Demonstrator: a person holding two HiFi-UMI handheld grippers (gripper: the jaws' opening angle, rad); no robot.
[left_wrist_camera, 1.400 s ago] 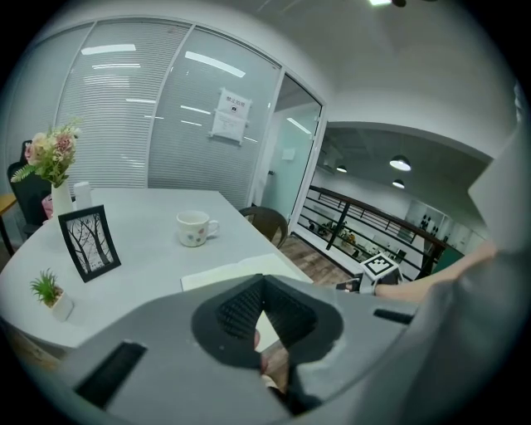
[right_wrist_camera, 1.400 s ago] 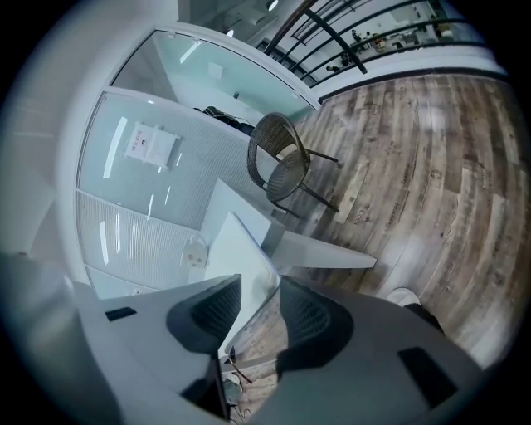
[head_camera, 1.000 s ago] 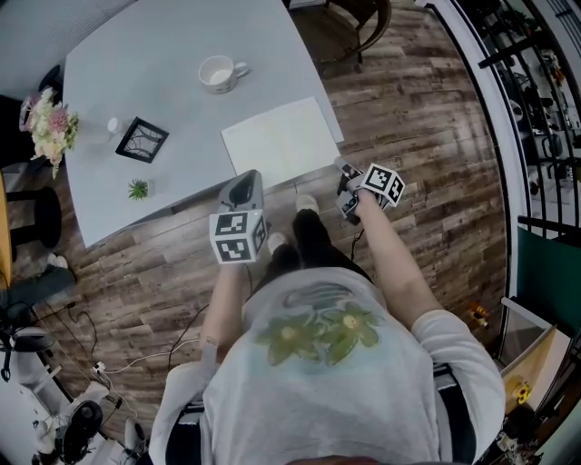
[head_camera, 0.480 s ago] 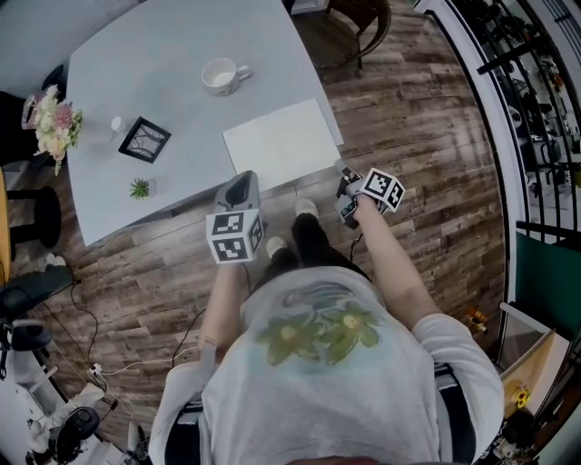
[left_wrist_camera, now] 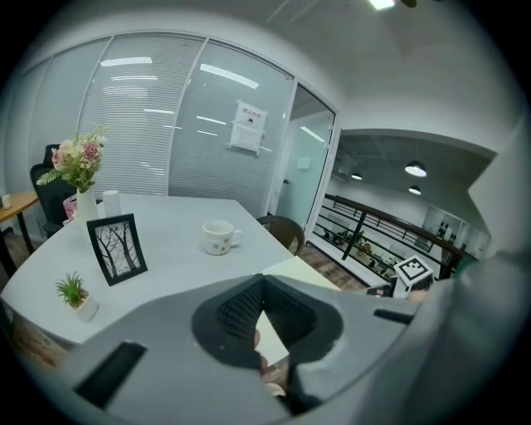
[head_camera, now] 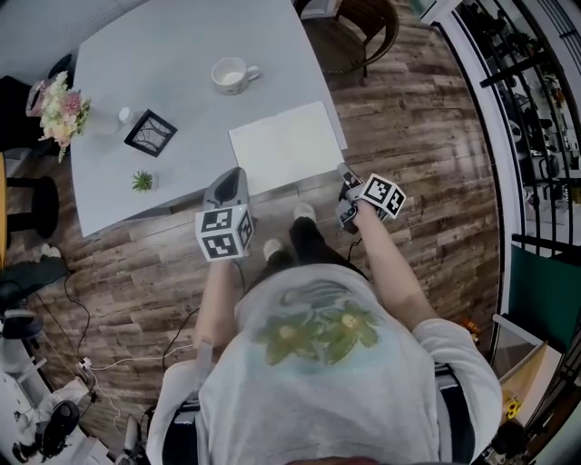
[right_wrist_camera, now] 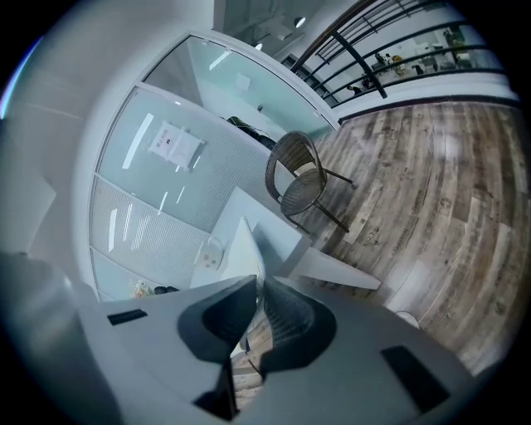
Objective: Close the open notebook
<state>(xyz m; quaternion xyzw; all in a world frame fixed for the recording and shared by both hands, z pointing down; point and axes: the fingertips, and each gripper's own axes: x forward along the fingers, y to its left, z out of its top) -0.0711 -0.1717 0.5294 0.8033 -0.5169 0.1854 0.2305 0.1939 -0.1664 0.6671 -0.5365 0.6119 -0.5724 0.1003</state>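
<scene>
The pale cream notebook (head_camera: pixel 286 145) lies flat at the table's (head_camera: pixel 182 54) near right corner; I cannot make out a centre fold. My left gripper (head_camera: pixel 232 174) hovers at the table's front edge, just left of the notebook, shut with nothing in it. In the left gripper view its jaws (left_wrist_camera: pixel 264 280) meet at the tips, and the notebook (left_wrist_camera: pixel 311 269) shows past them. My right gripper (head_camera: pixel 344 170) hangs over the floor off the notebook's near right corner. Its jaws (right_wrist_camera: pixel 260 282) stand together, holding nothing, with the notebook (right_wrist_camera: pixel 241 245) beyond them.
On the table stand a white mug (head_camera: pixel 233 75), a black picture frame (head_camera: pixel 151 133), a tiny potted plant (head_camera: pixel 142 182), a small white bottle (head_camera: pixel 124 115) and a flower vase (head_camera: pixel 64 104). A wicker chair (head_camera: pixel 359 23) stands beyond the table's right corner. Cables lie on the wooden floor (head_camera: pixel 427 154) at lower left.
My left gripper has shifted a little to the left along the table's front edge. The right gripper stays about where it was. The notebook has not moved.
</scene>
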